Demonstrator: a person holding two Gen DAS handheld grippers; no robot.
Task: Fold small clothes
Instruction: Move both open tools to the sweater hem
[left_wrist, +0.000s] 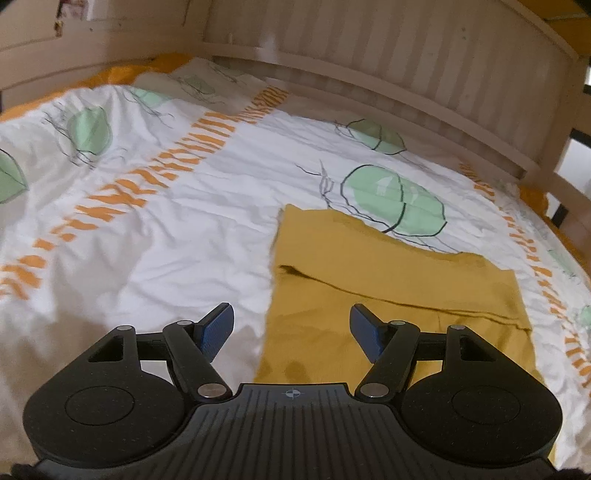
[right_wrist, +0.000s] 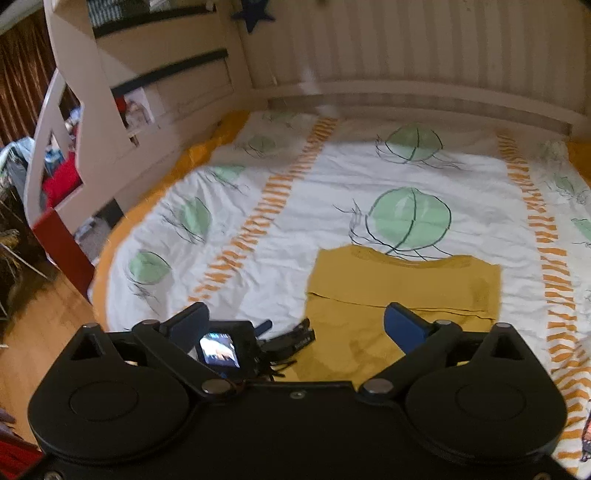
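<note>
With both tools hanging wide open and empty above the bed — the left tool (left_wrist: 291, 328) and the right tool (right_wrist: 295, 325) — the mustard-yellow cotton garment (left_wrist: 388, 295) is lying part-folded on the leaf-printed white duvet (left_wrist: 166, 240), so the next pinch should probably be taking its near corners squarely.

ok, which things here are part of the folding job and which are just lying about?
Part of the job:
- mustard garment, part-folded, lying on the bed cover
- left gripper, open, holding nothing
- right gripper, open, holding nothing

Just lying about:
- patterned bed cover, only the work surface
- slatted bed frame
- red item behind the frame
- wooden floor
</note>
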